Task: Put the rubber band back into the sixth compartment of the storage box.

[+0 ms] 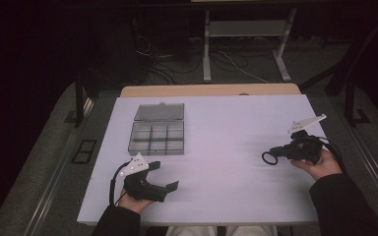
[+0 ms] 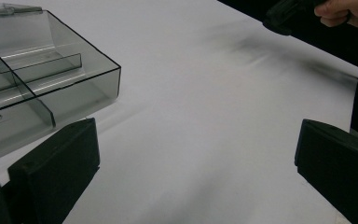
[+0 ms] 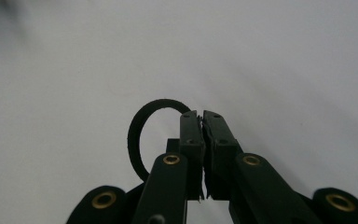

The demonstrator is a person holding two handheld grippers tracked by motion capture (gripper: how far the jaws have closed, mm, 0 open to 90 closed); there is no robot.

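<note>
Black jaws of the right hand-held gripper (image 3: 200, 116) pinch a black ring (image 3: 137, 135) above the tabletop (image 1: 226, 123). Left hand-held gripper (image 2: 191, 154) waits wide open. Next, probably carry it leftward to the clear box (image 1: 157, 135).
</note>
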